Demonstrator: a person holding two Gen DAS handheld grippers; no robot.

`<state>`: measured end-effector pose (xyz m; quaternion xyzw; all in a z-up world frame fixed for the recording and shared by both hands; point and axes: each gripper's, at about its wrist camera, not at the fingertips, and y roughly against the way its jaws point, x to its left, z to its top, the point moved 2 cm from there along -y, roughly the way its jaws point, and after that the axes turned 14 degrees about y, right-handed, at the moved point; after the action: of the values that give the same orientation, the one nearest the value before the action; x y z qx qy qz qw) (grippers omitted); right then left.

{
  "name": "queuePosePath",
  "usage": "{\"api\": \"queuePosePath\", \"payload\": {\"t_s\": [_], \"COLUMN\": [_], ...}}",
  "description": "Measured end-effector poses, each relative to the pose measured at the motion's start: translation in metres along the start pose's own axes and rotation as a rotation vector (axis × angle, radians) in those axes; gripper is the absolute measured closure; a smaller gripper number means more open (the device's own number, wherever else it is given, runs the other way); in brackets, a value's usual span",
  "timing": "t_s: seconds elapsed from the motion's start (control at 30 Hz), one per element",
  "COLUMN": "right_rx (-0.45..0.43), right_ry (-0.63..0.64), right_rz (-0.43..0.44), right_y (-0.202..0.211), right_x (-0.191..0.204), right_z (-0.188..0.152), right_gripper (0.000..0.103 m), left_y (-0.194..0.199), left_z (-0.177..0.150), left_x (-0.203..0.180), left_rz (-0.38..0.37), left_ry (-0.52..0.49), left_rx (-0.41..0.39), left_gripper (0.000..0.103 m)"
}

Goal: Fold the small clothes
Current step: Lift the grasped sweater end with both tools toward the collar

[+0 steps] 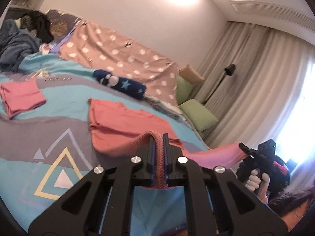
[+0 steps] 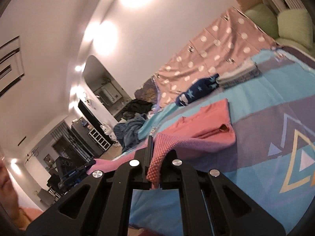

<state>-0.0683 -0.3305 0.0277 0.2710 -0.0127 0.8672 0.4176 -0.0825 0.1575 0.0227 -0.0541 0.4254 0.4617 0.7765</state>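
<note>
Pink garment hangs stretched between both raised, nearly level grippers' clamped jaws.

The left gripper pinches a pink knit garment over the patterned bedspread. The cloth stretches right to the right gripper, gripped by a hand. A folded pink piece lies far left, a star-printed navy roll beyond.

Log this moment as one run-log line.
left gripper: shut on pink garment | right gripper: shut on same garment | near edge lifted off bed | fold unfinished
</note>
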Motion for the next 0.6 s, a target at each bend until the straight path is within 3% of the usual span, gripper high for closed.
{"api": "queuePosePath", "payload": {"t_s": [0.2,0.6], "right_rx": [0.040,0.079], "right_ry": [0.014,0.007], "right_rz": [-0.089,-0.113], "right_y": [-0.035,-0.079], "right_x": [-0.022,-0.063], "right_z": [-0.004,0.009], "right_gripper": [0.099,0.097], "left_y": [-0.030,-0.087], "left_z": [0.012,0.040], "left_x": [0.016,0.019], "left_rz": [0.046,0.111], "left_ry": [0.034,0.017], "left_rx": [0.030,0.048], "left_gripper": [0.096,0.095]}}
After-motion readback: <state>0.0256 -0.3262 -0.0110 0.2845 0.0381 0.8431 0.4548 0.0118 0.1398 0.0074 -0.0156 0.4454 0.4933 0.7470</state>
